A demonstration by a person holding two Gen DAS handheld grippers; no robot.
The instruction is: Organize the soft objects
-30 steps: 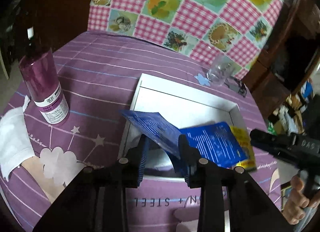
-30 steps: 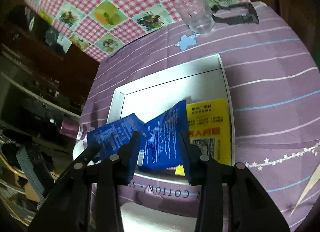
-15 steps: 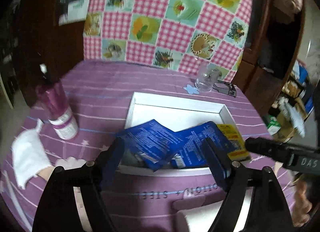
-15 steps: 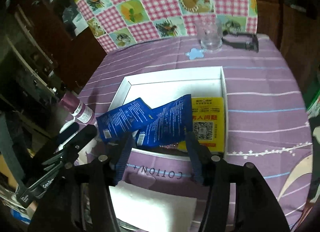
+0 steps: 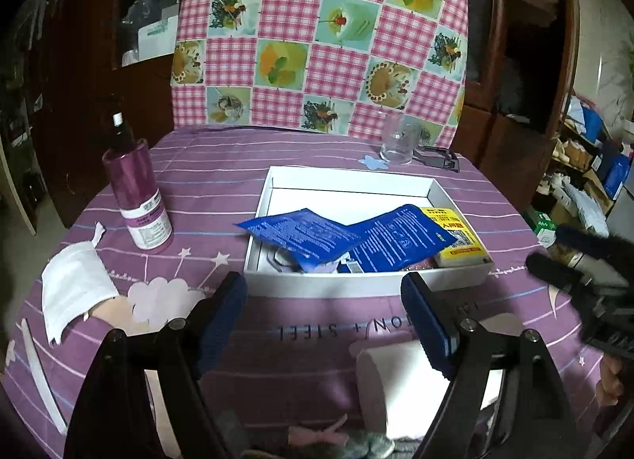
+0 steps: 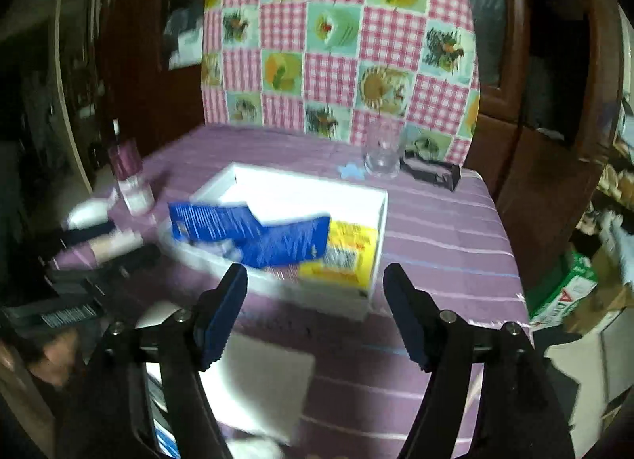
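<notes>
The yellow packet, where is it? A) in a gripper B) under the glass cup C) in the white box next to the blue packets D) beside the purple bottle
C: the yellow packet lies inside the white box, at its right end, beside the blue packets.

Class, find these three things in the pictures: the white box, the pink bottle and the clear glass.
white box (image 5: 356, 286), left wrist view, on its near outer wall.
pink bottle (image 5: 134, 181), left wrist view, on the pink body above the label.
clear glass (image 5: 398, 144), left wrist view, on the middle of its side.
</notes>
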